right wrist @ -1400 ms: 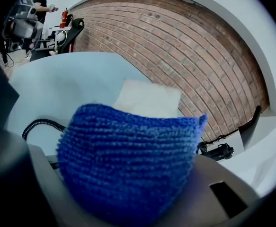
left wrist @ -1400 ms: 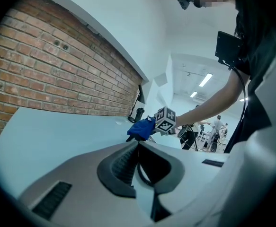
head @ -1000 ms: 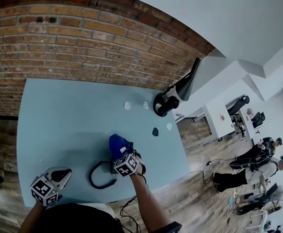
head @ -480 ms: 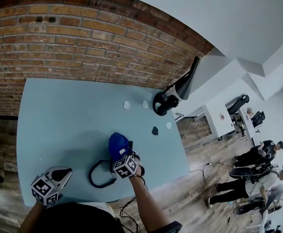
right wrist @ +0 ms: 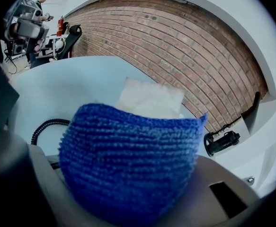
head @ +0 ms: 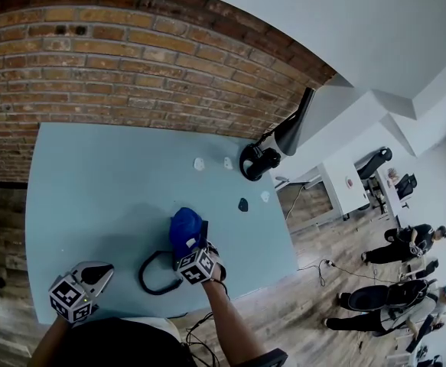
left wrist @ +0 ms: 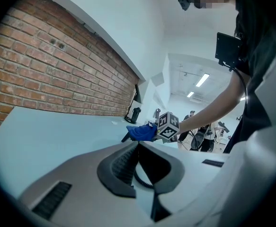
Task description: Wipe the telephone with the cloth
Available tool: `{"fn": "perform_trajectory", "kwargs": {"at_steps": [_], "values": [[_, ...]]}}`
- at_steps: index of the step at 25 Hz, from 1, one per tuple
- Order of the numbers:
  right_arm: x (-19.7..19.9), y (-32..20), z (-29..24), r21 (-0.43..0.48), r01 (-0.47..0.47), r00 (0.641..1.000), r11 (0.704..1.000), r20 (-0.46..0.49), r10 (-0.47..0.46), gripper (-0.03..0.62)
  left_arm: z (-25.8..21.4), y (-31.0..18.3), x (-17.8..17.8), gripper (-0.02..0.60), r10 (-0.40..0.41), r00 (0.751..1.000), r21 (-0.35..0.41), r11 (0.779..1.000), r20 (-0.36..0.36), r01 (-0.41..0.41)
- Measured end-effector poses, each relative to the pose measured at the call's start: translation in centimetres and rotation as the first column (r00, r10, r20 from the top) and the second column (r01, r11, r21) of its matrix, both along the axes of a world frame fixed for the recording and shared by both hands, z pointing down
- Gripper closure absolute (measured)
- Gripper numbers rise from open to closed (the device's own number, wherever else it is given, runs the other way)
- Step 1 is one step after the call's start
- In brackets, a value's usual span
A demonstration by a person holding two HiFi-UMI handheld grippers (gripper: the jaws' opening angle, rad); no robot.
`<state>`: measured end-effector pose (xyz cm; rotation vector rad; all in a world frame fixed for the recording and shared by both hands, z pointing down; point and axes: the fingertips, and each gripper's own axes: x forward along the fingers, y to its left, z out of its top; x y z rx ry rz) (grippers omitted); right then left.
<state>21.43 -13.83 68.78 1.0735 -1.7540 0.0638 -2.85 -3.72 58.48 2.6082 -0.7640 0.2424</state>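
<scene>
The right gripper (head: 193, 246) clamps the cloth (head: 183, 226) onto the telephone (head: 205, 232) for wiping; the left gripper (head: 92, 274), closed and empty, stands clear.

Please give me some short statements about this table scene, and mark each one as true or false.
1. The right tool grips a blue fluffy cloth. True.
2. The left tool touches that cloth. False: it is apart from it, near the front edge of the pale blue table.
3. A black looped cord lies on that table. True.
4. The wall behind the table is white plaster. False: it is red brick.
</scene>
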Motion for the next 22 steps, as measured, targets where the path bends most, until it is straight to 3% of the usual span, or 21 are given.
{"fn": "perform_trajectory", "kwargs": {"at_steps": [22], "values": [[-0.8,4.3,2.1,-0.047,-0.004,0.999,0.999,0.048,0.006,0.503,0.2,0.6,0.4,0.555,0.029,1.0,0.0,1.0,0.0,-0.029]]}}
